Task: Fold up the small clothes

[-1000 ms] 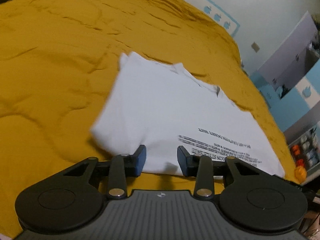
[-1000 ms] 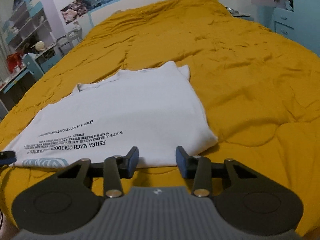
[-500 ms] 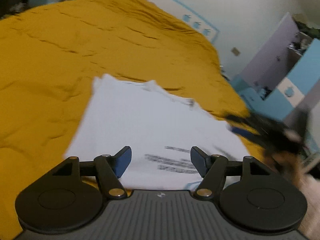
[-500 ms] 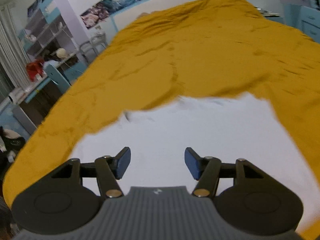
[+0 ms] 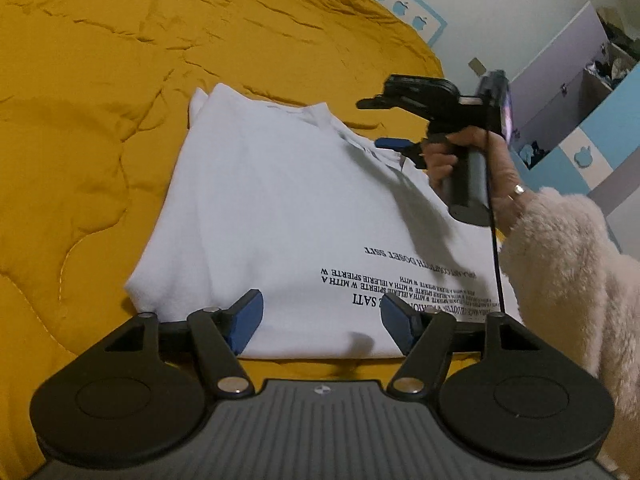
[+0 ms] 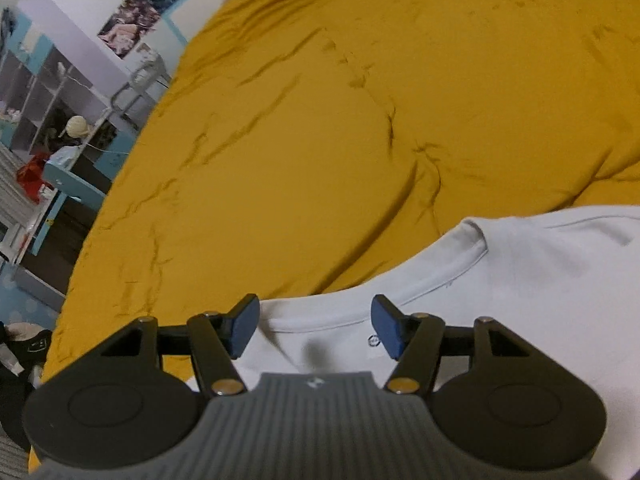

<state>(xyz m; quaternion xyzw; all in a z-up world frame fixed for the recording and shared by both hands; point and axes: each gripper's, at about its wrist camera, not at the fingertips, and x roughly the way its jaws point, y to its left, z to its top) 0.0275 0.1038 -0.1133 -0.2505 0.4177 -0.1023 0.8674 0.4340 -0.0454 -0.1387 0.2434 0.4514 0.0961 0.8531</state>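
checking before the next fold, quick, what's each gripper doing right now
Left gripper: open, holding nothing, over the hem of the white t-shirt.
Right gripper: open, holding nothing, over the shirt's collar.

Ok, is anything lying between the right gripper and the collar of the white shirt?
Nothing visible. The right gripper is open right above the white shirt at its collar, with only bare fabric between the pads.

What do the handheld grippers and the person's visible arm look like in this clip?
Both the left gripper and the right gripper have black linkage arms on round discs, blue finger pads, silver pivot screws and a ribbed grey body. The right hand wears a ring above a fluffy cream sleeve; a thin black cable hangs alongside.
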